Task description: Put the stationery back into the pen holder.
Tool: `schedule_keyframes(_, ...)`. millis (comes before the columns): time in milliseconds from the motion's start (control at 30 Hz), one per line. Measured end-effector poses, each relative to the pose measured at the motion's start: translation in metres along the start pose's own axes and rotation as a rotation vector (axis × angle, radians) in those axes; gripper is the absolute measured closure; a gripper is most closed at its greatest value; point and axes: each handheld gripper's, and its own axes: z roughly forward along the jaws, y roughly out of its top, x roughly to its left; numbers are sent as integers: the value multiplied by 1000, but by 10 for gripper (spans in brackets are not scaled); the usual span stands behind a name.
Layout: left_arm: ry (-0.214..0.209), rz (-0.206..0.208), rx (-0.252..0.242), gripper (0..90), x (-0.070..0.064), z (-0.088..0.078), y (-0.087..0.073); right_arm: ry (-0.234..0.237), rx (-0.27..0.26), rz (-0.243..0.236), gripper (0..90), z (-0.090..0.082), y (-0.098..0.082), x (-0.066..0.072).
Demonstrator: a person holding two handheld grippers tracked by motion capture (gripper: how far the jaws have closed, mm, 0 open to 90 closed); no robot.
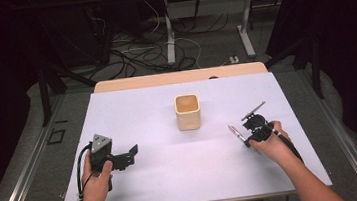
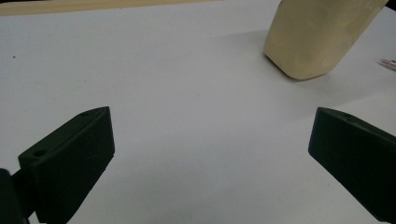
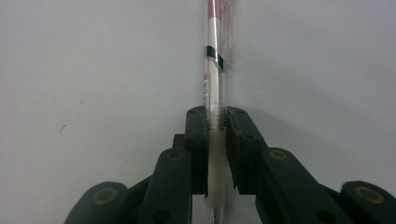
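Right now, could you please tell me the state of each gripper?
Left gripper: open, holding nothing, above the white table near the cream cup.
Right gripper: closed on a pen.

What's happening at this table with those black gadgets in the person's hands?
A person sits at a white table, holding a black two-jaw tool in each hand. The right tool is clamped on a clear plastic pen with a red core, just above the tabletop. The left tool is open and holds nothing, resting near the table's left side. A cream, square-mouthed cup stands upright between them, toward the back.
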Motion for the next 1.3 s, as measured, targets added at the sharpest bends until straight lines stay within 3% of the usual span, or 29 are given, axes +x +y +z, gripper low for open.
schedule_keyframes(67, 1, -1, 1, 3, 0, 0, 0, 20, -15, 3, 798, -2, 0, 1)
schedule_keyframes(200, 2, 2, 2, 3, 0, 0, 0, 8, -40, -5, 799, -8, 1, 4)
schedule_keyframes(467, -20, 3, 7, 7, -3, 0, 1, 20, -52, -61, 799, -18, 1, 11)
schedule_keyframes(533, -23, 7, 4, 8, -5, 0, 2, 38, -104, -72, 799, -17, 1, 14)
schedule_keyframes(600, -22, 4, -1, 8, -7, 1, 2, 17, -19, -95, 799, -25, 4, 18)
schedule_keyframes(633, -25, 11, 3, 8, -7, 0, 2, 60, -168, -81, 799, -17, 1, 21)
schedule_keyframes(667, -27, 13, 3, 8, -8, 1, 2, 28, -72, -111, 798, -25, 3, 23)
schedule_keyframes(733, -31, 8, 0, 8, -10, 1, 3, 30, -72, -121, 799, -27, 4, 29)
schedule_keyframes(800, -34, 11, 7, 8, -11, 2, 3, 29, -69, -167, 799, -28, 6, 34)
schedule_keyframes(833, -40, 11, 8, 8, -12, 2, 3, 54, -122, -166, 799, -25, 6, 37)
schedule_keyframes(867, -42, 12, 9, 8, -14, 3, 3, 37, -103, -179, 799, -26, 7, 40)
schedule_keyframes(900, -44, 23, 16, 7, -14, 3, 3, 47, -50, -197, 799, -29, 10, 43)
schedule_keyframes(933, -48, 18, 18, 7, -16, 3, 3, 54, -74, -205, 799, -27, 10, 46)
schedule_keyframes(967, -49, 24, 21, 7, -16, 3, 4, 53, -46, -225, 799, -28, 12, 48)
schedule_keyframes(1000, -56, 14, 21, 7, -17, 3, 4, 61, -95, -231, 798, -24, 12, 51)
schedule_keyframes(1033, -54, 23, 20, 7, -17, 2, 4, 53, -49, -249, 798, -27, 15, 54)
schedule_keyframes(1067, -56, 29, 19, 7, -18, 1, 5, 62, -109, -238, 798, -22, 15, 57)
schedule_keyframes(1100, -60, 22, 10, 7, -19, 0, 5, 76, -40, -263, 798, -26, 18, 59)
schedule_keyframes(1133, -60, 38, 13, 7, -20, -1, 6, 47, -21, -284, 798, -28, 20, 62)
schedule_keyframes(1300, -87, 79, 6, 5, -24, -2, 6, 74, -9, -331, 798, -30, 29, 75)
